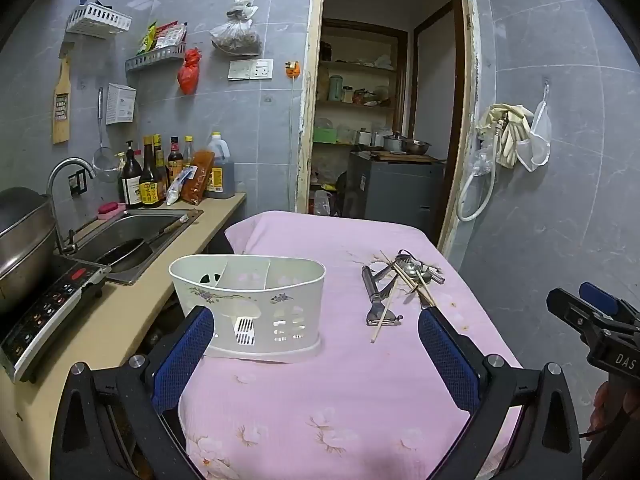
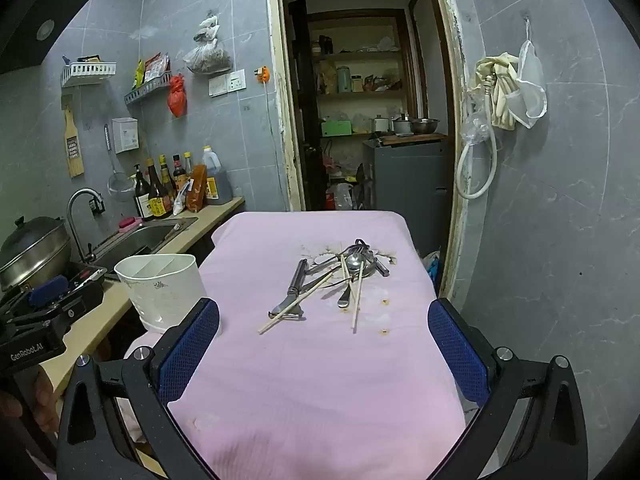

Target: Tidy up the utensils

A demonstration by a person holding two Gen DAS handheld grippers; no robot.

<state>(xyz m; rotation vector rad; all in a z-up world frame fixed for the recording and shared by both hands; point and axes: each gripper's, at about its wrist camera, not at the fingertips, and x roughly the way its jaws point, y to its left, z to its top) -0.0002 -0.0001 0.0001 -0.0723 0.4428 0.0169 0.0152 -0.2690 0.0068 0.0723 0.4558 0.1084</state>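
A white plastic utensil holder [image 1: 248, 304] with inner dividers stands empty on the pink cloth, left of centre; it shows at the cloth's left edge [image 2: 162, 290] in the right wrist view. A pile of utensils [image 2: 340, 272] lies at the far right: a metal peeler [image 2: 292, 290], a spoon [image 2: 352, 268], wooden chopsticks [image 2: 298, 300] and other metal pieces. The pile [image 1: 400, 280] also appears in the left wrist view. My left gripper [image 1: 316, 344] is open, just short of the holder, holding nothing. My right gripper [image 2: 324, 336] is open above bare cloth, short of the pile.
The table under the pink cloth [image 2: 320, 380] abuts a counter with a sink [image 1: 132, 236], an induction cooker [image 1: 44, 316] with a metal pot [image 1: 24, 240], and sauce bottles [image 1: 160, 176]. A doorway [image 1: 384, 120] opens behind; a tiled wall [image 2: 560, 200] runs on the right.
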